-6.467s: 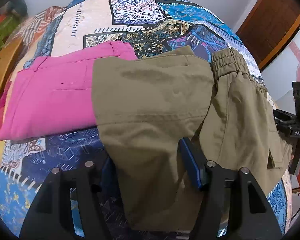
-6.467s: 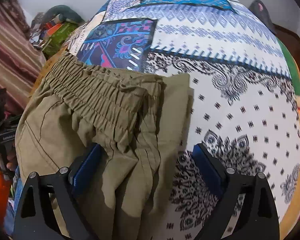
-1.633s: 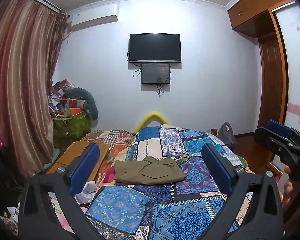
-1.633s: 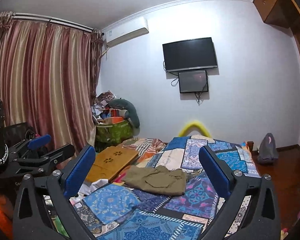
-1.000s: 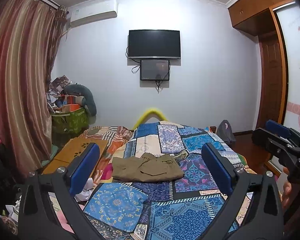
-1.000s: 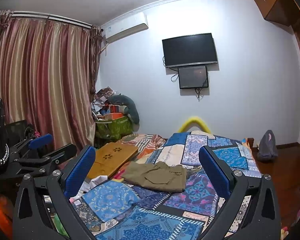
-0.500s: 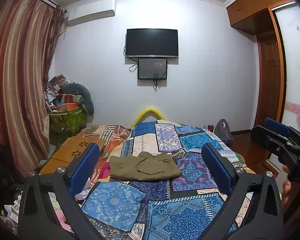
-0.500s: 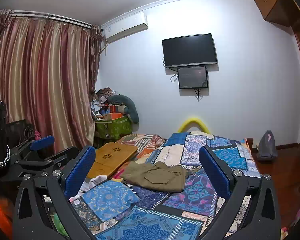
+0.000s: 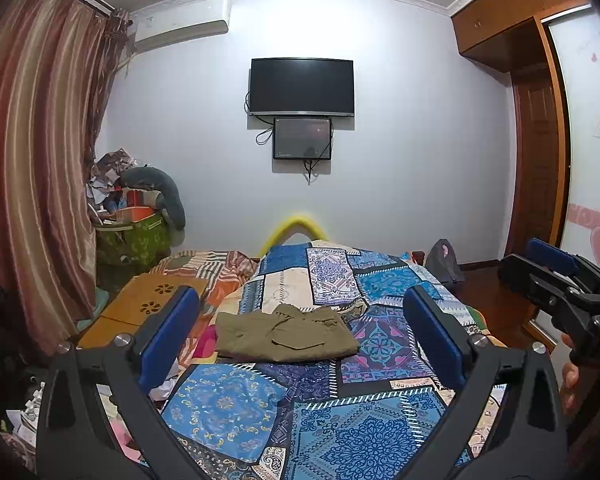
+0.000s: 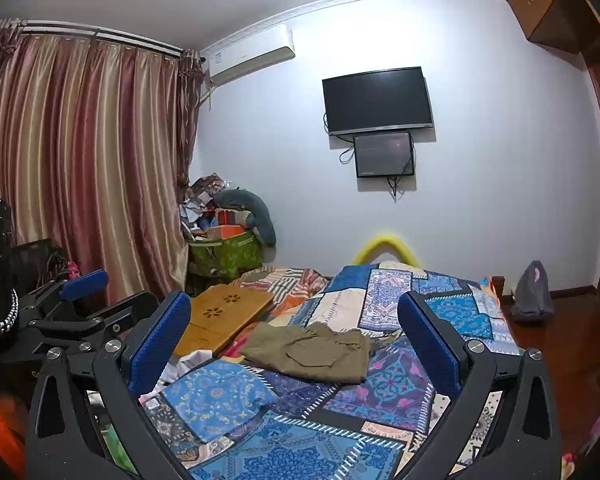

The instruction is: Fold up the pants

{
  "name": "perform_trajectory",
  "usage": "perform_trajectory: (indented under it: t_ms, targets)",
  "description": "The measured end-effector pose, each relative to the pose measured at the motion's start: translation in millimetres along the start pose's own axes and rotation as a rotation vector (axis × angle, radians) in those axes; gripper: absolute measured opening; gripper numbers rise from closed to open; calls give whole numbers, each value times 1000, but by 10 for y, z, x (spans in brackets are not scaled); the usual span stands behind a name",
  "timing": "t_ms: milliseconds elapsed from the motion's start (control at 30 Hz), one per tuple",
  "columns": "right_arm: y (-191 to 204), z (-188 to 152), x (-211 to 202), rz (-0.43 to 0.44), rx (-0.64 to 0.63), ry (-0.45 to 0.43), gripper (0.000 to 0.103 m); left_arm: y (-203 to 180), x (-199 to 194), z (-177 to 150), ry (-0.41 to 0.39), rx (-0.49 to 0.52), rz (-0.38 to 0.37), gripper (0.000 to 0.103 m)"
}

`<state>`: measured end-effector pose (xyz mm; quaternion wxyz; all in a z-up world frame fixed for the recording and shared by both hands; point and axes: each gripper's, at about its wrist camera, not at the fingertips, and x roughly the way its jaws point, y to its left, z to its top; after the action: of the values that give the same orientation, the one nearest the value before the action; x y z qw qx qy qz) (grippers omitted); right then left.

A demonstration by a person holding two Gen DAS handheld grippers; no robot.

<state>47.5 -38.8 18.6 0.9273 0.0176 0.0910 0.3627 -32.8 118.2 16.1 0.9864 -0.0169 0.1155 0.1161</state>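
The olive-green pants (image 9: pixel 286 336) lie folded in a flat rectangle on the patchwork bedspread (image 9: pixel 364 428), far ahead of both grippers. They also show in the right wrist view (image 10: pixel 312 352). My left gripper (image 9: pixel 300 340) is open and empty, held well back from the bed. My right gripper (image 10: pixel 296 344) is open and empty too, level with it. The right gripper shows at the right edge of the left wrist view (image 9: pixel 556 284), and the left gripper at the left edge of the right wrist view (image 10: pixel 76 304).
A wooden lap table (image 10: pixel 224 316) lies left of the pants, with striped bedding behind it. A green box of clutter (image 9: pixel 132 236) stands by the curtain (image 9: pixel 32 184). A TV (image 9: pixel 302 86) hangs on the far wall. A grey bag (image 10: pixel 534 292) sits on the floor right.
Both grippers let go of the pants, drew far back from the bed and rose to look across the room. Over the last second the views barely shift.
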Motion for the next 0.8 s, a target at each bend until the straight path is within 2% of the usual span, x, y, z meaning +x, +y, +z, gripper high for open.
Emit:
perform_trajectory:
  t_ms: [200,800]
  targets:
    - [-3,-4,-4,-1,-2,1,103,-2,5,5,10,1,-30,103]
    - [21,-20,36,2,4,10,103,-24,31,-18,20,-8,-35,103]
